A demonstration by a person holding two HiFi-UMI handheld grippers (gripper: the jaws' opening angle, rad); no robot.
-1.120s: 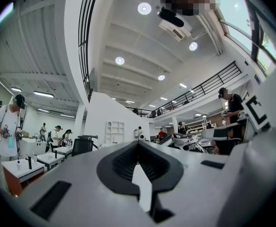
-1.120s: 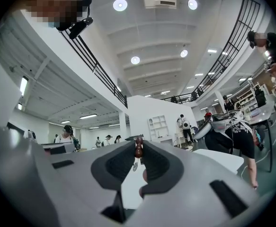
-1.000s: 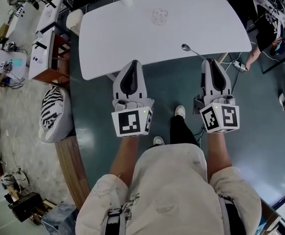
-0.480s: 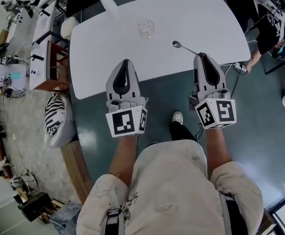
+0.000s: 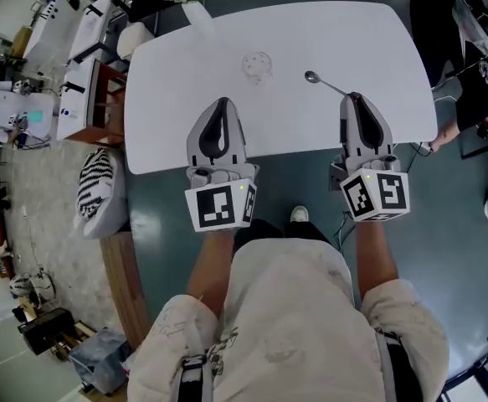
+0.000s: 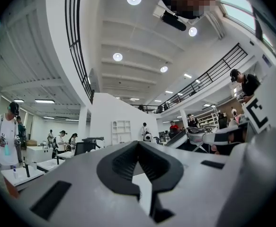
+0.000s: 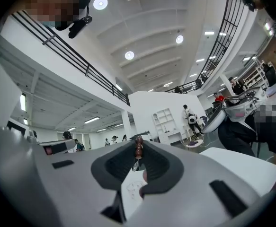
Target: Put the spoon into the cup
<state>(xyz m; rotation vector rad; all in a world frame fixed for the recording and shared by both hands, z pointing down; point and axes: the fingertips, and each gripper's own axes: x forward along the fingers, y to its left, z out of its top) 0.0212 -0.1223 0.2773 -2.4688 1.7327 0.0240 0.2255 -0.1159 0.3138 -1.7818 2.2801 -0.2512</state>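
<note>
Sticking out from the tip of the right gripper (image 5: 357, 99), the spoon (image 5: 321, 80) is above the white table (image 5: 352, 32). Its handle is pinched between the jaws and its bowl points far and left. The clear cup (image 5: 258, 64) stands left of the spoon bowl, near but apart, with no spoon in it. The left gripper (image 5: 221, 103), its jaws pressed together on nothing, hovers at the near table edge. The picking up seems done; bringing the spoon over the cup and releasing it is left.
</note>
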